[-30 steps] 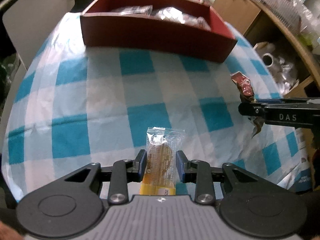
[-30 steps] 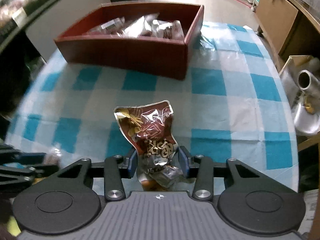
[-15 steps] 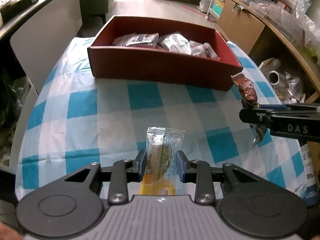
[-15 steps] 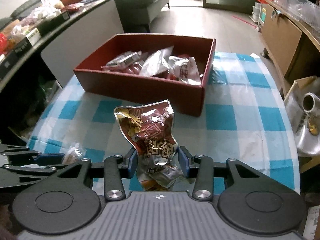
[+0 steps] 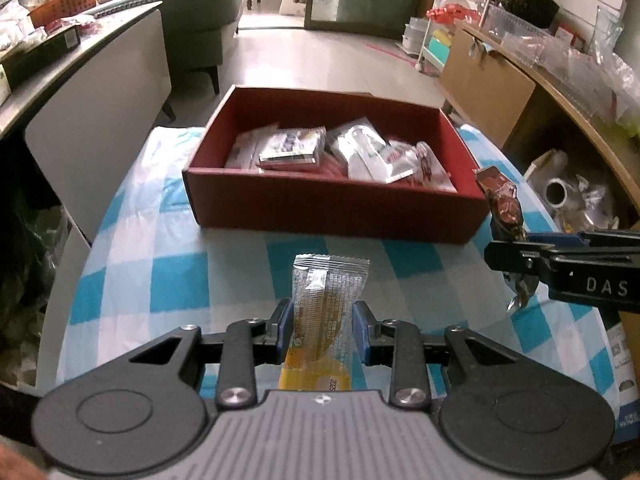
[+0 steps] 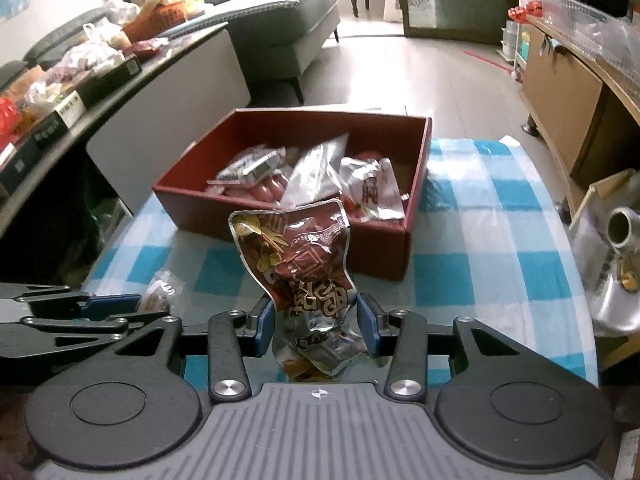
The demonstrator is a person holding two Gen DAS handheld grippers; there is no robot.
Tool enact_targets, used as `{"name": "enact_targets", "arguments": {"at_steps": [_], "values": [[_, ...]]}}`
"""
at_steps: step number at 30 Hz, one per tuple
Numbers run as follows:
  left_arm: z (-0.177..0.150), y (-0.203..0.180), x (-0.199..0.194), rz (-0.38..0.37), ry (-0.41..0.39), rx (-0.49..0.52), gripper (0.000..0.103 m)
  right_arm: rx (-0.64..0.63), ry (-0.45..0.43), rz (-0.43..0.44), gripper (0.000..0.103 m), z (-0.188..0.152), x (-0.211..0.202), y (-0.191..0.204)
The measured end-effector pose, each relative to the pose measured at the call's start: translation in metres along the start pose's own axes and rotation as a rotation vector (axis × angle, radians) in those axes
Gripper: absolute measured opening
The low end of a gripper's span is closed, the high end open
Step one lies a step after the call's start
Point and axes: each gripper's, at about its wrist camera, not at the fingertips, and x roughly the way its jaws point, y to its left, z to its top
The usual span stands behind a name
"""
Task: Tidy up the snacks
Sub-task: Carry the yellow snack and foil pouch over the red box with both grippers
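My left gripper [image 5: 322, 322] is shut on a clear cookie packet [image 5: 326, 304] with a yellow bottom, held above the checked cloth. My right gripper [image 6: 316, 322] is shut on a crumpled brown foil snack bag [image 6: 298, 256] that stands up between its pads. A red-brown box [image 5: 332, 206] holding several snack packets [image 5: 292, 148] sits at the far side of the table, ahead of both grippers. In the left wrist view the right gripper [image 5: 516, 258] shows at the right with the brown bag [image 5: 502, 198]. In the right wrist view the left gripper [image 6: 100, 306] and its packet [image 6: 162, 292] show at the left.
The table wears a blue-and-white checked cloth [image 6: 492, 208]. A grey panel [image 5: 100, 120] stands to the left of the table. A wooden cabinet [image 5: 488, 80] and a foil roll in plastic [image 6: 616, 248] are to the right. A sofa [image 6: 280, 28] stands on the floor beyond.
Both grippers have risen and tilted up with their packets. The box's inside and the room beyond have come into view.
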Motion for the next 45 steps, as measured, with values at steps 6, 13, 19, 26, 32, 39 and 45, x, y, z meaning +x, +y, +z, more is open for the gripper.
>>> {"name": "enact_targets", "arguments": {"at_steps": [6,13,19,26,32,39,45], "values": [[0.018,0.0,0.003,0.007,-0.03,0.005,0.027,0.001,-0.016,0.007,0.051,0.011,0.003,0.001],[0.04,0.0,0.007,0.02,-0.063,0.011,0.027,0.004,-0.038,0.014,0.051,0.028,0.006,0.001],[0.062,0.0,0.015,0.028,-0.09,0.014,0.027,-0.006,-0.055,0.019,0.051,0.044,0.012,0.001],[0.085,-0.001,0.028,0.039,-0.112,0.023,0.027,-0.014,-0.059,0.017,0.051,0.061,0.024,-0.001],[0.101,-0.002,0.04,0.052,-0.117,0.03,0.027,-0.016,-0.058,0.017,0.051,0.077,0.035,-0.005],[0.116,-0.005,0.053,0.067,-0.128,0.048,0.027,-0.013,-0.048,0.009,0.051,0.086,0.047,-0.012],[0.125,-0.005,0.063,0.074,-0.13,0.043,0.027,-0.001,-0.04,0.002,0.051,0.094,0.058,-0.017]]}}
